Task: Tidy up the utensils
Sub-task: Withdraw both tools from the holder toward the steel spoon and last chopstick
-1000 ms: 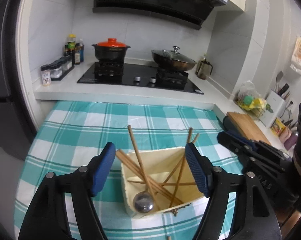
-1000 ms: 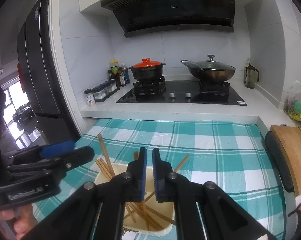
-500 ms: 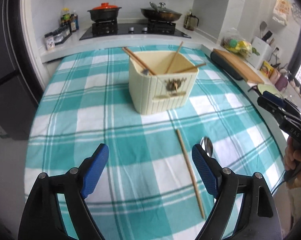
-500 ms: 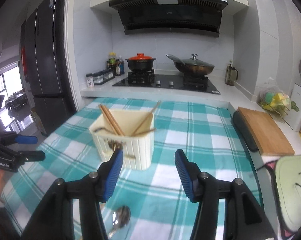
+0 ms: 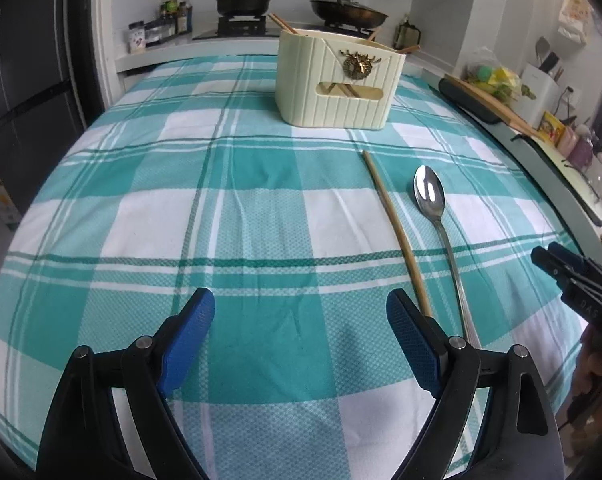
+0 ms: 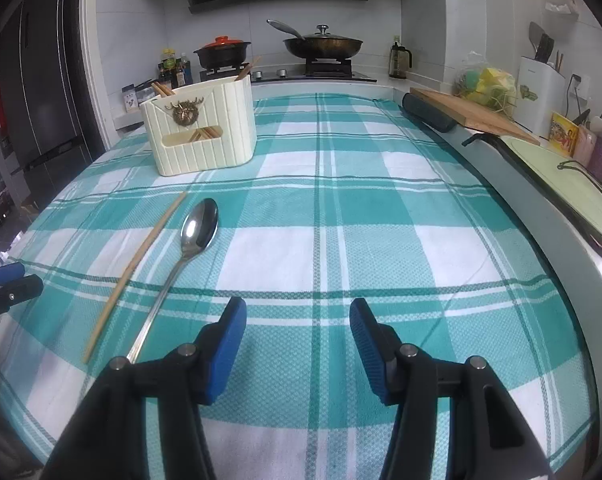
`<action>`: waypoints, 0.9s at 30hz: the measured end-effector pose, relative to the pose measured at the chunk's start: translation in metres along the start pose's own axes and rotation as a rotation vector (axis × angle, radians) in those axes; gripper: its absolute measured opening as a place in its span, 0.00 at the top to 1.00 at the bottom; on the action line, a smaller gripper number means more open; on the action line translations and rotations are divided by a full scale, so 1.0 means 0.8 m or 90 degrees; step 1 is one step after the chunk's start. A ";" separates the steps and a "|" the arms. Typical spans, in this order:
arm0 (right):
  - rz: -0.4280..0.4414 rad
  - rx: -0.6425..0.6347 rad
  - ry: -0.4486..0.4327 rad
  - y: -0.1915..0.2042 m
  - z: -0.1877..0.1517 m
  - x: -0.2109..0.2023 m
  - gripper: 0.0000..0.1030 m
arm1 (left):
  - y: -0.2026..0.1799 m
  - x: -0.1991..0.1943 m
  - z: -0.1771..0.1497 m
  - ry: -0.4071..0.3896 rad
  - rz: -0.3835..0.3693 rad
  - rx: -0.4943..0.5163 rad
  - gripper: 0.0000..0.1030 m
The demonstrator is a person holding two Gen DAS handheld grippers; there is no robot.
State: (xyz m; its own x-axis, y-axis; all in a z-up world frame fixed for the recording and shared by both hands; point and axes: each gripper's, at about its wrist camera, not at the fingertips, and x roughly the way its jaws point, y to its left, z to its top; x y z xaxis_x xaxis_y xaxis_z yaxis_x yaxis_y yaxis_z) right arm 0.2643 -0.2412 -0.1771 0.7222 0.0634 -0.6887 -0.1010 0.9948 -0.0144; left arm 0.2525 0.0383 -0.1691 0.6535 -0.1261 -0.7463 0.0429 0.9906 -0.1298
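left gripper (image 5: 299, 332): jaws spread, empty, above the cloth.
right gripper (image 6: 297, 336): released, nothing between pads.
chopstick (image 5: 397, 228), spoon (image 5: 435, 208): flat on bench, side by side, before holder (image 5: 337, 84).
risk: thin, flat, close together; pads may skid or nudge the neighbour.

A chopstick (image 5: 397, 229) lies just left of a spoon (image 5: 437, 216) (holder (image 5: 337, 80) behind them).

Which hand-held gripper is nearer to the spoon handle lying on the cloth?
Right. The right hand-held gripper has its left finger just beside the end of the spoon handle. The left hand-held gripper sits farther, with the single chopstick in between.
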 end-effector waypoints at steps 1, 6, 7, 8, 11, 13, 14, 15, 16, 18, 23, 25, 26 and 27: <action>-0.006 -0.002 -0.003 0.001 -0.003 0.000 0.47 | 0.001 0.003 -0.002 -0.001 0.007 -0.003 0.14; -0.006 0.001 -0.006 0.011 -0.018 -0.003 0.47 | 0.008 0.003 -0.007 -0.021 0.028 -0.029 0.14; -0.005 0.001 -0.007 0.014 -0.021 -0.004 0.47 | 0.011 0.002 -0.007 -0.025 0.027 -0.038 0.14; -0.002 0.000 -0.006 0.016 -0.024 -0.004 0.47 | 0.013 0.001 -0.008 -0.029 0.028 -0.046 0.14; 0.001 -0.008 0.005 0.022 -0.032 0.000 0.47 | 0.016 -0.001 -0.010 -0.035 0.032 -0.059 0.14; 0.003 -0.008 0.009 0.024 -0.035 0.001 0.47 | 0.018 0.001 -0.011 -0.031 0.032 -0.065 0.14; 0.005 -0.008 0.008 0.025 -0.035 0.000 0.47 | 0.018 0.002 -0.012 -0.028 0.031 -0.068 0.14; 0.006 -0.009 0.006 0.026 -0.035 0.000 0.47 | 0.018 0.003 -0.013 -0.024 0.032 -0.071 0.14; 0.006 -0.009 0.003 0.027 -0.035 -0.001 0.47 | 0.018 0.002 -0.014 -0.021 0.031 -0.073 0.14; 0.005 -0.005 -0.002 0.025 -0.035 -0.004 0.47 | 0.017 -0.001 -0.016 -0.022 0.029 -0.076 0.14; -0.004 0.015 -0.004 0.015 -0.040 -0.009 0.47 | 0.011 -0.005 -0.021 -0.026 0.030 -0.067 0.12; -0.002 0.022 0.006 0.013 -0.040 -0.007 0.47 | 0.008 -0.002 -0.021 -0.021 0.026 -0.066 0.12; 0.002 0.025 0.013 0.014 -0.039 -0.005 0.47 | 0.007 -0.001 -0.020 -0.019 0.024 -0.065 0.12; 0.010 0.028 0.017 0.015 -0.038 -0.004 0.47 | 0.007 0.000 -0.020 -0.018 0.024 -0.064 0.12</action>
State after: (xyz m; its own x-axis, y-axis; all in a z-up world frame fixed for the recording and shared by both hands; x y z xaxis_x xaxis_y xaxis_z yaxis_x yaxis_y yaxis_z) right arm 0.2398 -0.2317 -0.1967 0.7027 0.0782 -0.7072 -0.0822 0.9962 0.0285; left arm 0.2407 0.0429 -0.1802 0.6742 -0.0862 -0.7335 -0.0575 0.9840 -0.1686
